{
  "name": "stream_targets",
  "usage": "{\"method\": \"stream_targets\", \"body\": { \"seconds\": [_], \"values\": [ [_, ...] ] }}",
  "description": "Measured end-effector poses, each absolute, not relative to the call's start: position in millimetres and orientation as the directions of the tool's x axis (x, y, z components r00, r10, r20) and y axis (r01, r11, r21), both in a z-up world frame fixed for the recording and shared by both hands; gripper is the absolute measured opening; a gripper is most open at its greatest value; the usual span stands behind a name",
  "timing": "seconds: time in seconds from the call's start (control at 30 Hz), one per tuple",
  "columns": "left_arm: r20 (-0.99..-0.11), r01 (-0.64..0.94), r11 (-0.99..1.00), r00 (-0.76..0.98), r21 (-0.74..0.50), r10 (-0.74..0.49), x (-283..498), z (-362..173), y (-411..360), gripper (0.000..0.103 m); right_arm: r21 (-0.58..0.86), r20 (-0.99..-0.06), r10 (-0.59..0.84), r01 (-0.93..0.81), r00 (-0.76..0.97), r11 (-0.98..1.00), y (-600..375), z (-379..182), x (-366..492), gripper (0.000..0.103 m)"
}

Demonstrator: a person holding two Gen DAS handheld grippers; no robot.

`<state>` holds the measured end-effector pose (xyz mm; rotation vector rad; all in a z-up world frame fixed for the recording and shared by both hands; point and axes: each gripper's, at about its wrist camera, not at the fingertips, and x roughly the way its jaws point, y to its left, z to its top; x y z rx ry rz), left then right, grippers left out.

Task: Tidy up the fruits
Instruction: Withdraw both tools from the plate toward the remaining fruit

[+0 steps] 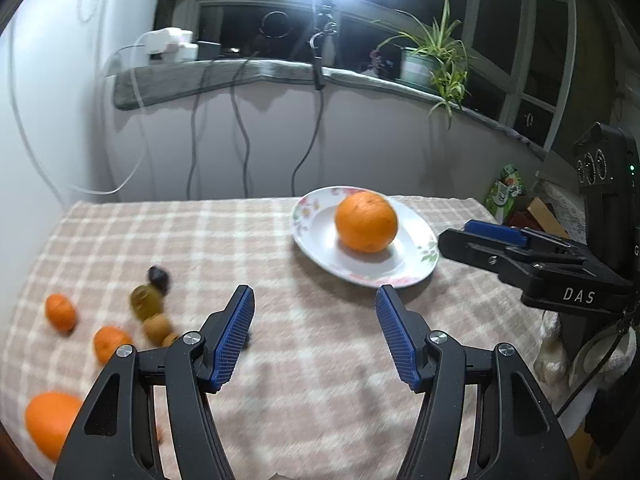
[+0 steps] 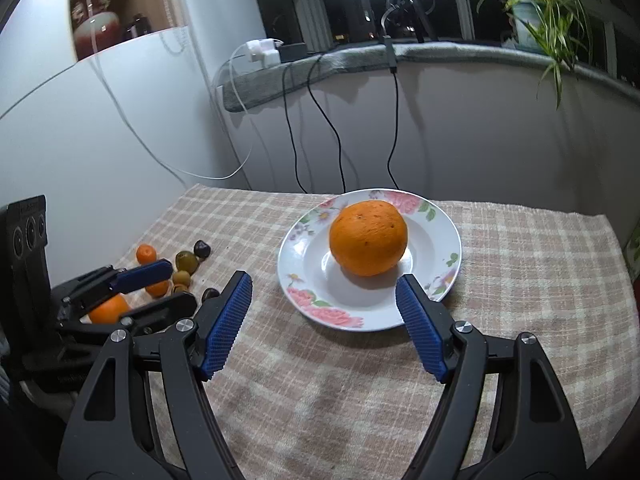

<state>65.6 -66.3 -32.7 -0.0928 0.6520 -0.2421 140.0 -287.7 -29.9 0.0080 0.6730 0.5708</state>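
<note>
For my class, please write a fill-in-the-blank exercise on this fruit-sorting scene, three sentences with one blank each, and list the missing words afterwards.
1. The large orange sits on a flowered ____.
2. The table is covered by a ____ cloth.
3. Both the left gripper and the right gripper are open and hold ____.

Missing words: plate; checked; nothing

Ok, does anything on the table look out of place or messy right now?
Only one large orange sits on the floral plate. The other fruit lies loose on the checked tablecloth to its left: small mandarins, another large orange and little green-brown and dark fruits. Nothing looks spilled or damaged.
</note>
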Motion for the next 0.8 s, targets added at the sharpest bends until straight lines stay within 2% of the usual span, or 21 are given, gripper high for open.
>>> {"method": "stream_targets", "body": {
  "seconds": [0.17,0.5,0.6,0.8],
  "values": [
    [-0.595,0.147,0.979,0.778,-0.141,-0.203,45,-37,-49,0.063,0.165,-0.575,0.517,-0.529,0.634,0.832,-281,-31,127,0.077],
    [-0.625,0.054,0.989,0.770,-0.138,-0.129,21,-54,-19,0.062,0.189,-0.632,0.557,-0.590,0.539,0.785,-251,-44,124,0.077],
    [-0.629,0.036,0.990,0.769,-0.133,-0.112,13,-56,-13,0.057,0.196,-0.643,0.571,-0.611,0.510,0.767,-241,-49,123,0.077],
    [-0.629,-0.036,0.988,0.774,-0.153,-0.070,-5,-56,11,0.055,0.237,-0.647,0.618,-0.652,0.446,0.720,-223,-56,119,0.077]
  ]
}}
